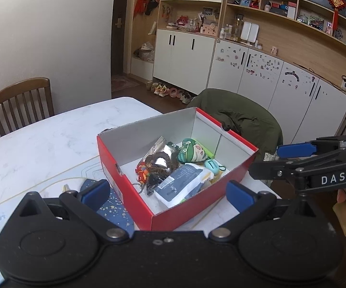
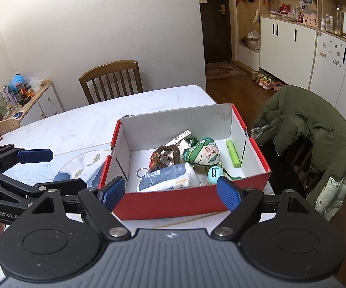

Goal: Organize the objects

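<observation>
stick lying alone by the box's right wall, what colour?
Lime green stick, lying apart from the pile; clearest in the right wrist view.

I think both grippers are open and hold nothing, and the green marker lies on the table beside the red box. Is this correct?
Not quite. The green marker lies inside the red box, against its right wall, not on the table beside it; the right wrist view shows this. The rest holds: the left gripper and the right gripper both have their jaws open and hold nothing.
</observation>
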Motion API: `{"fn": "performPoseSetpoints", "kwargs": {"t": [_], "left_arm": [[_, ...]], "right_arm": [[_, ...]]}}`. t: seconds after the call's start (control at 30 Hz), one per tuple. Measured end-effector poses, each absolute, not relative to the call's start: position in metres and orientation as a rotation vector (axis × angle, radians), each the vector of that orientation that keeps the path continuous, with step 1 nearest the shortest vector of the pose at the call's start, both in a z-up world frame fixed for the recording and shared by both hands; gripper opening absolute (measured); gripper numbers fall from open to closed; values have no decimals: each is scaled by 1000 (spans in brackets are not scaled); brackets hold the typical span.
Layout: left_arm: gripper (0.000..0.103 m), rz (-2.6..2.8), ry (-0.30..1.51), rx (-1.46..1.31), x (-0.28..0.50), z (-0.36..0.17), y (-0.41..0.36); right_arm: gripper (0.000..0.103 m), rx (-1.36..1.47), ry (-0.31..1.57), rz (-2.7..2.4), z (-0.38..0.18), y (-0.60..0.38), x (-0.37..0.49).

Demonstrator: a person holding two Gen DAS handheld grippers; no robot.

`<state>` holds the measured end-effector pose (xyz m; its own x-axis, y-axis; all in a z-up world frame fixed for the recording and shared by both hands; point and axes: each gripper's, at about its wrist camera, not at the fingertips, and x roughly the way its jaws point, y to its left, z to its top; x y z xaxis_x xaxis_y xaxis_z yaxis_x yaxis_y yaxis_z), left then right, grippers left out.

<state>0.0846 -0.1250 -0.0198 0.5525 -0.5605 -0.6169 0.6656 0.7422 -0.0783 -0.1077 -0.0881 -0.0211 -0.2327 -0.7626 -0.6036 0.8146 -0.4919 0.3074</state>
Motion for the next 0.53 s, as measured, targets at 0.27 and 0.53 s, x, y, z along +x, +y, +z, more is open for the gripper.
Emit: {"fn": "performPoseSetpoints", "kwargs": {"t": [0.27, 0.53], "left_arm": [[102, -739, 655, 170, 79, -20, -117], [102, -735, 653, 160, 78, -21, -103]], "right_arm": [[84, 887, 65, -1900, -22, -82, -97], [84, 885, 51, -1930, -20, -81, -84]]}}
